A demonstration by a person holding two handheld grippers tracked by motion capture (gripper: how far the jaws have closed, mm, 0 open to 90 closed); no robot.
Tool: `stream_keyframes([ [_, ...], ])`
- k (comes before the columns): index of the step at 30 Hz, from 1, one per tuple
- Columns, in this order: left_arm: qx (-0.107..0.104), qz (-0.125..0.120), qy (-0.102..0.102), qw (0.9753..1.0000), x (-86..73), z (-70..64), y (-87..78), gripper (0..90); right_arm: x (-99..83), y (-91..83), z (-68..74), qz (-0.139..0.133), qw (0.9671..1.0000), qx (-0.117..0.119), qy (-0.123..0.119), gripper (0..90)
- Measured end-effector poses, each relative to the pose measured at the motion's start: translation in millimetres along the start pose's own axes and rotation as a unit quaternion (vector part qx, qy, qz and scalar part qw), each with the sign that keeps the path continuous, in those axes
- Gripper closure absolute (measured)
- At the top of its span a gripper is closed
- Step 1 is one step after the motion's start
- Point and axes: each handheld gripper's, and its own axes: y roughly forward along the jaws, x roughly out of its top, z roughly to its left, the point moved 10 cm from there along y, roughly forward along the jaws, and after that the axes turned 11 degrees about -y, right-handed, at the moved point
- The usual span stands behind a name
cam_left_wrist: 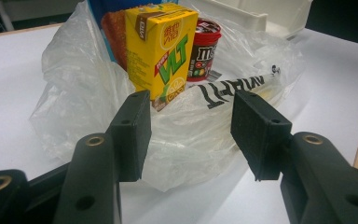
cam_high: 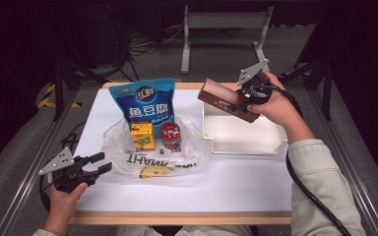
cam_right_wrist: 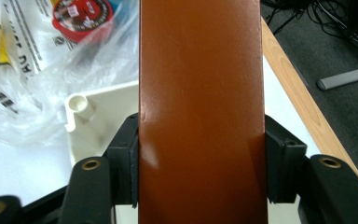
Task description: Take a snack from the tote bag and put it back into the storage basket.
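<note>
Right gripper (cam_high: 243, 101) clamps a brown box (cam_high: 226, 100) above the white tray's (cam_high: 241, 142) far-left corner.
Its long axis runs from far left to near right, lifted clear of the bench (cam_high: 236, 182); the jaws pinch its two long sides. Left gripper (cam_high: 98, 164), jaws spread, sits at the near left beside the plastic bag (cam_high: 115, 147).

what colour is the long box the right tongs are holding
Reddish brown and glossy. The long rectangular cardboard box shows best in the right gripper view, clamped between the right tongs.
</note>
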Motion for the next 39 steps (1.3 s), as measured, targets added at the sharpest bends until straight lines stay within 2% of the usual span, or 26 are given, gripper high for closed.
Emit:
stream_keyframes([
  [18,0.005,0.001,-0.001,1.0,-2.2,0.6,-3.6,48.1,-38.0,11.0,-18.3,0.021,0.9996,-0.018,0.009,42.5],
  [26,0.007,0.001,-0.001,1.0,-4.0,-0.2,-6.2,48.0,-53.0,18.1,-21.7,0.029,0.9993,-0.018,0.014,42.5],
  [27,0.008,0.002,-0.001,1.0,-4.5,-0.2,-6.4,48.0,-56.8,20.0,-22.1,0.032,0.9991,-0.016,0.021,42.5],
  [39,0.011,0.003,0.0,0.9999,-6.2,0.0,-8.9,47.9,-70.1,33.0,-21.5,0.043,0.9988,-0.01,0.019,42.5],
])
